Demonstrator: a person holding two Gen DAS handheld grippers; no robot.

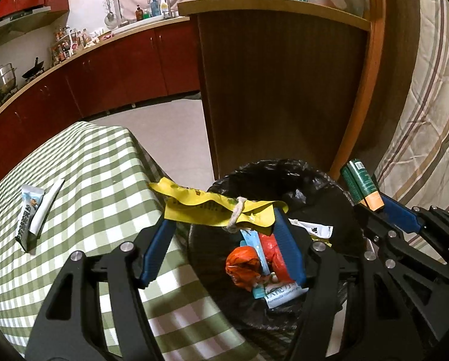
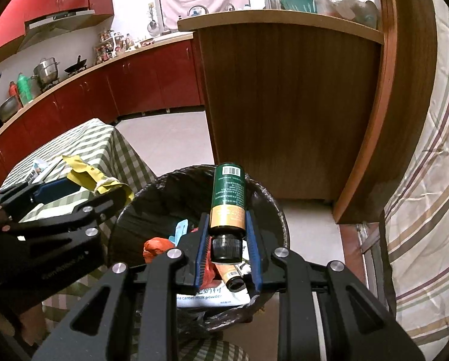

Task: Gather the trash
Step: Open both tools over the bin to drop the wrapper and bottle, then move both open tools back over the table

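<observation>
Both claws are at the bin (image 2: 272, 210) now, each with a load. The right claw (image 2: 228, 240) is nearly closed and clamps a green-and-gold bottle (image 2: 227, 198) at its lower, gold end just above the black cap, with the bottle's base pointing up and away over the bin's far rim. The left claw (image 1: 221, 219) stands about half open, and a yellow wrapper (image 1: 212, 207) tied with a bit of string lies stretched across its blue fingertips (image 1: 280, 222), over the near-left edge of the bin.

Here's the worry. That wrapper hangs partly over the bin and partly back over the checked table (image 1: 74, 165) beside it. Whether the pads truly pinch it I cannot tell, so it may slide off early, and a light, flat thing like that could drift and land on the cloth or the floor.

The bottle is gripped low, with most of its length sticking out past the fingertips. I'd judge it could pivot on release, clip the rim and roll out. The two claws are also near each other over the bin, so a bump is possible.

A rolled snack packet (image 1: 29, 213) waits on the table, well left of the bin.
</observation>
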